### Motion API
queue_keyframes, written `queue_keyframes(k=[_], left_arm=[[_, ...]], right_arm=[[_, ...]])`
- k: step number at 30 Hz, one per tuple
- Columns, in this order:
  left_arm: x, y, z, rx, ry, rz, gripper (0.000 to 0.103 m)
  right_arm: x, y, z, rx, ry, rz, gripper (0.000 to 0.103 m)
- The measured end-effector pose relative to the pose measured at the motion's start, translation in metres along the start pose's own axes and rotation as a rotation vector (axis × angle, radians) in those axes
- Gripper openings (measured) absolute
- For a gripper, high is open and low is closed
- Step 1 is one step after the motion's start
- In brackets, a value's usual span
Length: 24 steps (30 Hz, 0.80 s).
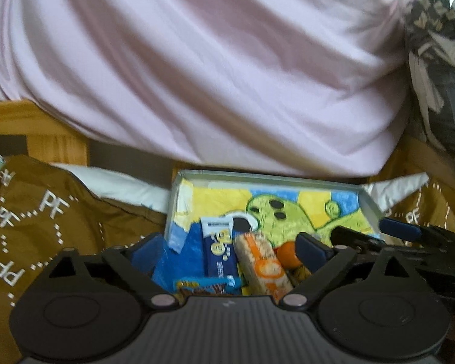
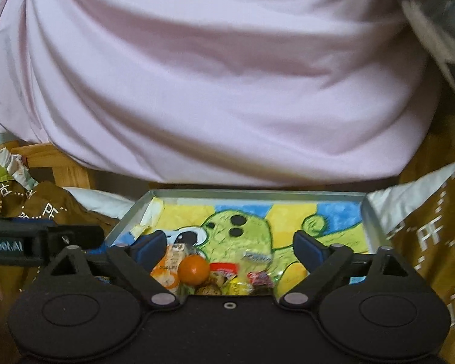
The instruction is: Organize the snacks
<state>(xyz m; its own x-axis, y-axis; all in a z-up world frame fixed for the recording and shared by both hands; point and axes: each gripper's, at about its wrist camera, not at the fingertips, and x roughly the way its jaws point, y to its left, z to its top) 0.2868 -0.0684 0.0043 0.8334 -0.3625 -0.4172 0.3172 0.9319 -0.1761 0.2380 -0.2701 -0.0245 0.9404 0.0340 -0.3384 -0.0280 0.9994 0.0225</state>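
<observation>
While both hand-held grippers hang over the tray (image 2: pixel 257 194), neither grasps anything: the left hand-held gripper (image 1: pixel 230 250) has its jaws spread wide and empty, and the right hand-held gripper (image 2: pixel 229 247) is likewise released, nothing between the pads. Snacks lie on the tray's near part, on the cartoon liner, just ahead of and below both. Under the left one: a blue bar (image 1: pixel 220 247) and an orange-white bar (image 1: pixel 262 265), side by side, long axes running roughly away from the camera, so the jaws straddle them crosswise; a blue wrapper (image 1: pixel 204 286) sits nearer, partly hidden. Under the right one: an orange fruit (image 2: pixel 194 269), round, plus small candies (image 2: pixel 259 277) and a red-topped pack (image 2: pixel 224 268), clustered, touching or nearly so. Left is nearer the bars, right nearer the fruit and candies. Tray rests on a brown blanket (image 1: pixel 45 218), in front of a person in a pink shirt (image 1: pixel 212 75). Likely next: drop straight down on one bar
</observation>
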Motion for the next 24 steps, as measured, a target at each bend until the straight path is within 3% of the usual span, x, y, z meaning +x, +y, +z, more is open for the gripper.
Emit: queue_keyframes(k=[15,24], left_arm=[[-0.050,0.004,0.005,-0.084,-0.072,0.068,0.102],[-0.093,-0.007,-0.008,-0.041,-0.107,0.117,0.103]], right_arm=[[-0.070,0.002,0.009,0.019,-0.072,-0.032,0.102],[-0.120,0.002,0.001,0.026,-0.100,-0.033,0.102]])
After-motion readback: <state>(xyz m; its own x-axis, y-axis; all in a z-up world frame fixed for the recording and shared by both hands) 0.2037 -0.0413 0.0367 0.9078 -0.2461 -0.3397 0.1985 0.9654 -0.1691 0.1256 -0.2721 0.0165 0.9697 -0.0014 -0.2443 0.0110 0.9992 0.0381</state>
